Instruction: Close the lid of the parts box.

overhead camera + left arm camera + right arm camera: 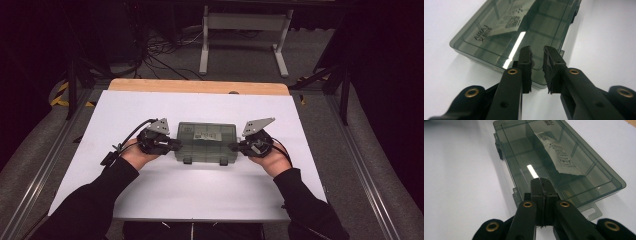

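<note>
White table (150, 190): box (207, 142) between left gripper (175, 145) slightly apart, right gripper (234, 146) together.

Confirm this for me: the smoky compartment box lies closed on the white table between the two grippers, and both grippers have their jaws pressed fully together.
Not quite. The left gripper has a gap between its jaws, as the left gripper view shows. The right gripper does have its jaws together. The rest holds: the smoky compartment box lies closed on the white table between them.

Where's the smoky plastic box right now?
High view: the smoky plastic box lies mid-table on the white sheet, between the left claw and right claw.
</note>
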`<state>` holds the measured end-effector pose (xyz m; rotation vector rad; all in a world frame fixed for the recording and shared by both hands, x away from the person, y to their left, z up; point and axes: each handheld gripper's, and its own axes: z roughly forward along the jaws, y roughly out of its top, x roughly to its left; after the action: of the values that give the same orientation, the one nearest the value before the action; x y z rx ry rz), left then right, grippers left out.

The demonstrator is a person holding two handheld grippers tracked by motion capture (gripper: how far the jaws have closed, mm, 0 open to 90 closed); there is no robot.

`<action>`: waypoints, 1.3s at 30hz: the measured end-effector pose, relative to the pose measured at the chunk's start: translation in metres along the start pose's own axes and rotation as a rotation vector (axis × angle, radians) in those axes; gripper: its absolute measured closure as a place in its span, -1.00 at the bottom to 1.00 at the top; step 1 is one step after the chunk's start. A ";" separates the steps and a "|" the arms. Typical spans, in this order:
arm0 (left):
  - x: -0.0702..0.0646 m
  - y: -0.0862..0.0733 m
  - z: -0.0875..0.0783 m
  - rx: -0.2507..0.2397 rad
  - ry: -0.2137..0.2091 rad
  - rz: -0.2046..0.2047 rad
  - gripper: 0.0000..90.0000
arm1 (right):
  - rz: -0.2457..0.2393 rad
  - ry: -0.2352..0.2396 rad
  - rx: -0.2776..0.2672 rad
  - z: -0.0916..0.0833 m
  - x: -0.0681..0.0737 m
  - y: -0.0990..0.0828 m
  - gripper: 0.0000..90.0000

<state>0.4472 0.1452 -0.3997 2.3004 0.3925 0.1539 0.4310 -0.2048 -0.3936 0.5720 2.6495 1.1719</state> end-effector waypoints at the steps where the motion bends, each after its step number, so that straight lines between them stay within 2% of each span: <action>1: -0.001 0.000 -0.002 -0.012 0.001 0.003 0.68 | -0.002 -0.004 -0.007 -0.001 0.000 0.000 0.99; 3: -0.002 0.000 -0.007 -0.036 0.009 0.004 0.59 | -0.003 -0.020 -0.042 -0.006 0.002 0.000 0.87; 4: -0.003 -0.001 -0.011 -0.060 0.016 -0.003 0.59 | -0.003 -0.020 -0.042 -0.006 0.002 0.000 0.87; 5: -0.005 -0.002 -0.016 -0.085 0.023 -0.008 0.56 | -0.002 -0.033 -0.062 -0.009 0.003 0.000 0.78; 7: -0.007 -0.005 -0.023 -0.117 0.045 -0.015 0.34 | 0.002 -0.048 -0.109 -0.015 0.006 0.001 0.58; 8: -0.007 -0.005 -0.023 -0.117 0.045 -0.015 0.27 | -0.005 -0.061 -0.129 -0.018 0.007 0.001 0.47; 10: -0.010 -0.009 -0.031 -0.155 0.063 -0.022 0.12 | -0.001 -0.080 -0.158 -0.022 0.010 0.000 0.31; 12: -0.014 -0.014 -0.038 -0.187 0.087 -0.028 -0.05 | 0.001 -0.091 -0.191 -0.027 0.012 -0.001 0.16; 13: -0.014 -0.014 -0.038 -0.187 0.087 -0.028 -0.14 | 0.001 -0.091 -0.191 -0.027 0.012 -0.001 0.16; 14: -0.016 -0.018 -0.044 -0.217 0.107 -0.035 -0.14 | 0.002 -0.106 -0.210 -0.030 0.013 -0.002 0.07; 18: -0.022 -0.030 -0.059 -0.297 0.151 -0.060 -0.47 | 0.018 -0.152 -0.271 -0.039 0.020 -0.008 -0.26; 19: -0.022 -0.030 -0.059 -0.297 0.151 -0.060 -0.53 | 0.018 -0.152 -0.271 -0.039 0.020 -0.008 -0.26; 21: -0.025 -0.037 -0.064 -0.332 0.169 -0.070 -0.59 | 0.014 -0.179 -0.300 -0.043 0.024 -0.012 -0.40; 23: -0.027 -0.045 -0.068 -0.360 0.160 -0.100 -0.71 | 0.011 -0.201 -0.317 -0.046 0.027 -0.015 -0.50; 25: -0.031 -0.053 -0.071 -0.404 0.168 -0.114 -0.75 | 0.012 -0.211 -0.340 -0.050 0.030 -0.018 -0.56; 26: -0.031 -0.053 -0.071 -0.404 0.168 -0.114 -0.79 | 0.015 -0.222 -0.352 -0.052 0.033 -0.020 -0.60; 27: -0.034 -0.058 -0.073 -0.429 0.185 -0.116 -0.81 | 0.014 -0.228 -0.359 -0.053 0.034 -0.021 -0.62; 30: -0.036 -0.063 -0.076 -0.453 0.190 -0.126 -0.89 | 0.018 -0.237 -0.377 -0.055 0.036 -0.024 -0.68; 33: -0.039 -0.074 -0.081 -0.497 0.211 -0.139 -0.92 | 0.025 -0.256 -0.410 -0.057 0.039 -0.032 -0.77; 37: -0.043 -0.089 -0.086 -0.536 0.246 -0.148 -0.93 | 0.032 -0.276 -0.436 -0.060 0.041 -0.041 -0.84; 39: -0.045 -0.094 -0.087 -0.536 0.269 -0.151 -0.94 | 0.032 -0.280 -0.443 -0.061 0.042 -0.045 -0.85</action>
<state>0.3625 0.2510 -0.4075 1.7194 0.5806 0.4393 0.3610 -0.2554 -0.3866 0.6379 2.0687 1.5032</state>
